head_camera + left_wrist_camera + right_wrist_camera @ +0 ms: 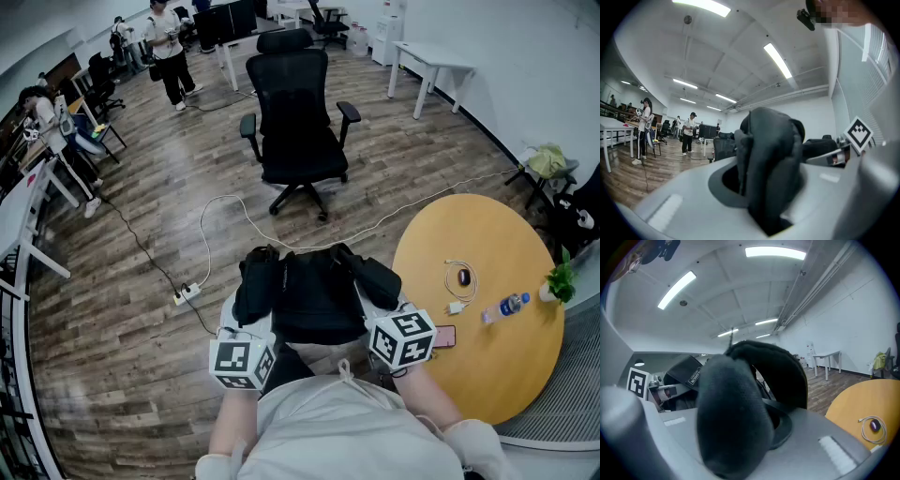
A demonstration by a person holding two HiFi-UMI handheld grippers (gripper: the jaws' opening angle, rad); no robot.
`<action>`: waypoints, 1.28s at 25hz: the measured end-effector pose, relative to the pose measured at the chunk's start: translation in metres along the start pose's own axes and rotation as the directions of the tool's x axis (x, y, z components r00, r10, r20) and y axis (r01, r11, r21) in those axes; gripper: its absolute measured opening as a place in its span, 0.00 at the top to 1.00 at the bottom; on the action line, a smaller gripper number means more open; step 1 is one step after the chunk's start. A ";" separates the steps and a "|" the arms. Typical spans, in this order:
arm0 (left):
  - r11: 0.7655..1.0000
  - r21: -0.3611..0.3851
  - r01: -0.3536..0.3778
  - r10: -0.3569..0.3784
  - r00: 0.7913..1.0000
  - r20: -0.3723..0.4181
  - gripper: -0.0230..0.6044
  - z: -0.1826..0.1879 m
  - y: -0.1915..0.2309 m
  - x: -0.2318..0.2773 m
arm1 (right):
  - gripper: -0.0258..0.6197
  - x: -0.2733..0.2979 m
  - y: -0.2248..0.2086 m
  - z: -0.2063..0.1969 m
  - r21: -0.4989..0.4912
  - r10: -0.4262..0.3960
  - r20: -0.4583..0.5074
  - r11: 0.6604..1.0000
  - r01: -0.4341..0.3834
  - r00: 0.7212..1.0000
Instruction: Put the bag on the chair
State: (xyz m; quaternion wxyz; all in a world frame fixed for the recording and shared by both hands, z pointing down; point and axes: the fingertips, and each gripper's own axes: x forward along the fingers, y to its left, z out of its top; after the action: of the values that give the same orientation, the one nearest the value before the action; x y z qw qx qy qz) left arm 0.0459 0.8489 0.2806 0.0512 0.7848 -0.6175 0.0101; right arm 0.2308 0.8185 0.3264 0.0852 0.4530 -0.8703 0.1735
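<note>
As both grippers' (769, 187) (736, 427) fingers (670, 206) clamp its padded straps (771, 150), the black bag (317, 295) hangs — soft.

Bag (314, 291): black throughout | chair (298, 122): black, seat to wheels | round table (497, 375): warm yellow-orange | floor (141, 375): brown wood planks, grey-streaked | marker cubes (242, 361): black squares on white | cable (225, 202): white | bottle (506, 306): blue | plant (561, 279): green | person's top (337, 431): pale grey
</note>
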 end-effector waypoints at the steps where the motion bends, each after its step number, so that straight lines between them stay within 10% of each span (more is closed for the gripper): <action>1: 1.000 0.001 0.000 0.000 1.000 -0.002 0.86 -0.001 0.001 0.002 | 0.90 0.002 -0.001 -0.001 0.001 0.001 -0.001 1.000 -0.001 1.000; 18: 1.000 -0.025 0.006 -0.007 0.999 -0.043 0.86 -0.016 0.033 0.057 | 0.90 0.060 -0.024 0.001 0.055 -0.007 -0.041 0.998 0.009 0.999; 32: 0.996 -0.048 0.078 -0.081 0.994 -0.069 0.86 0.008 0.162 0.203 | 0.90 0.232 -0.035 0.067 0.091 -0.066 -0.049 0.993 0.070 0.997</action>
State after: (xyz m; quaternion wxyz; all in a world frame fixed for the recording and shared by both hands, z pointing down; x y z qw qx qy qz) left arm -0.0633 0.6139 0.2999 0.0909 0.8066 -0.5837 0.0219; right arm 0.1265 0.5988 0.3429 0.0898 0.4818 -0.8433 0.2208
